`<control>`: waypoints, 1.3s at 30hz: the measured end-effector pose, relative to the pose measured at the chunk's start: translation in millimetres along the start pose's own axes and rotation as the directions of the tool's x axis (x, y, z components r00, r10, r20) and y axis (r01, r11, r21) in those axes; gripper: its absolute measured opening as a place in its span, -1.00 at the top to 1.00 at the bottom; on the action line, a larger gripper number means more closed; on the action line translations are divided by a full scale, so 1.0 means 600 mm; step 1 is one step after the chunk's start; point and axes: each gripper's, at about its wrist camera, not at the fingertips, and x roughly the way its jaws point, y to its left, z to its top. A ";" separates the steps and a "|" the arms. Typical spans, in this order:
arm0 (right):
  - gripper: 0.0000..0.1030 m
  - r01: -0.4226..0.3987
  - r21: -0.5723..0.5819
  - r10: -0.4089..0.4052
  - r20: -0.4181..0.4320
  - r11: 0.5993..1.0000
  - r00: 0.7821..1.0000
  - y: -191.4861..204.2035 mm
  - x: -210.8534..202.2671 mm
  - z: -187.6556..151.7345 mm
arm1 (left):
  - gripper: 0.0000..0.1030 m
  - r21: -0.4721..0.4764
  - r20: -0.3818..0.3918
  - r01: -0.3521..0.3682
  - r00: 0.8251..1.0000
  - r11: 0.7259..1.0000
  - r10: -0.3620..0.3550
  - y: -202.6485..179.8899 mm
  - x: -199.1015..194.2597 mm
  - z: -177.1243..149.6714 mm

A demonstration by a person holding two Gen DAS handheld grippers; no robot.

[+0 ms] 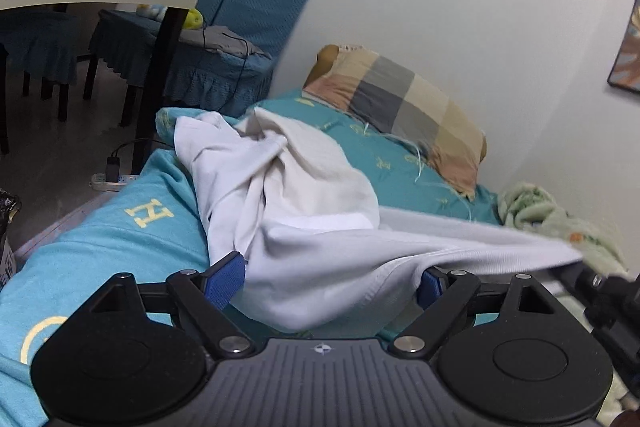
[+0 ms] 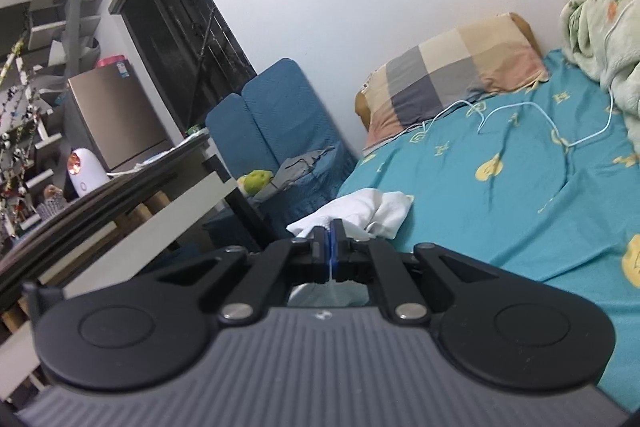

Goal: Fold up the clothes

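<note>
Right gripper clamped on edge of white garment, garment rumpled across teal bedsheet, left gripper spread wide with cloth lying between its blue pads, checked pillow behind.

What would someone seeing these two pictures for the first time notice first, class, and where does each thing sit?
The crumpled white garment heaped on the turquoise bedsheet catches the eye first, draped between the wide-open fingers of the left gripper. In the right wrist view, the right gripper is shut on an edge of that white cloth near the bed's edge. Behind, a checked pillow lies against the white wall at the head of the bed.
</note>
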 end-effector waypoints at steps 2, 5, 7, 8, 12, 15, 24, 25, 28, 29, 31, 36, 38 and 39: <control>0.92 0.036 -0.082 -0.037 -0.002 0.996 0.999 0.013 0.003 -0.003 | -0.70 0.017 0.035 -0.011 0.999 1.000 0.010 -0.001 -0.012 0.009; 0.93 0.091 -0.200 -0.094 -0.006 0.976 0.996 0.031 0.010 -0.009 | -0.68 0.056 0.051 -0.010 0.999 0.998 0.007 -0.007 -0.021 0.018; 0.93 0.131 -0.257 -0.142 -0.024 0.957 0.990 0.034 0.019 -0.013 | -0.68 0.050 0.025 0.011 1.000 0.999 -0.012 -0.003 -0.018 0.023; 0.93 0.155 -0.286 -0.171 -0.033 0.946 0.985 0.035 0.024 -0.016 | -0.65 0.045 0.011 0.023 1.000 0.999 -0.023 -0.001 -0.017 0.026; 0.93 0.195 -0.255 -0.214 -0.048 0.947 0.976 0.017 0.028 -0.018 | -0.61 0.021 -0.160 0.051 0.986 0.998 -0.047 0.008 0.020 0.014; 0.93 0.165 -0.183 -0.170 -0.013 0.969 0.985 0.008 0.017 -0.011 | -0.61 -0.063 -0.267 0.077 0.959 0.995 -0.091 0.024 0.046 -0.011; 0.93 0.199 -0.126 -0.193 0.063 0.972 0.979 -0.009 0.011 0.006 | -0.58 -0.267 -0.413 0.096 0.888 0.959 -0.204 0.058 0.079 -0.072; 0.93 0.199 -0.115 -0.194 0.055 0.973 0.979 -0.013 0.012 0.006 | -0.58 -0.267 -0.407 0.093 0.891 0.959 -0.199 0.061 0.076 -0.072; 0.93 0.189 -0.096 -0.184 0.055 0.977 0.981 -0.016 0.010 0.008 | -0.57 -0.240 -0.380 0.085 0.908 0.967 -0.174 0.059 0.064 -0.071; 0.93 0.178 -0.092 -0.173 0.060 0.980 0.983 -0.014 0.007 0.008 | -0.58 -0.230 -0.369 0.084 0.914 0.969 -0.167 0.056 0.062 -0.073; 0.93 0.146 -0.086 -0.141 0.071 0.985 0.988 -0.007 0.001 0.008 | -0.55 -0.226 -0.350 0.086 0.923 0.970 -0.163 0.052 0.060 -0.076; 0.92 0.079 -0.087 -0.072 0.090 0.993 0.993 0.011 -0.012 0.009 | -0.55 -0.291 -0.341 0.092 0.920 0.952 -0.193 0.041 0.088 -0.088; 0.92 0.078 -0.097 -0.069 0.095 0.992 0.993 0.016 -0.014 0.009 | -0.40 -0.316 -0.349 0.091 0.915 0.944 -0.205 0.037 0.095 -0.090; 0.92 0.090 -0.099 -0.080 0.096 0.991 0.992 0.015 -0.013 0.009 | -0.30 -0.319 -0.344 0.094 0.916 0.943 -0.208 0.038 0.092 -0.089</control>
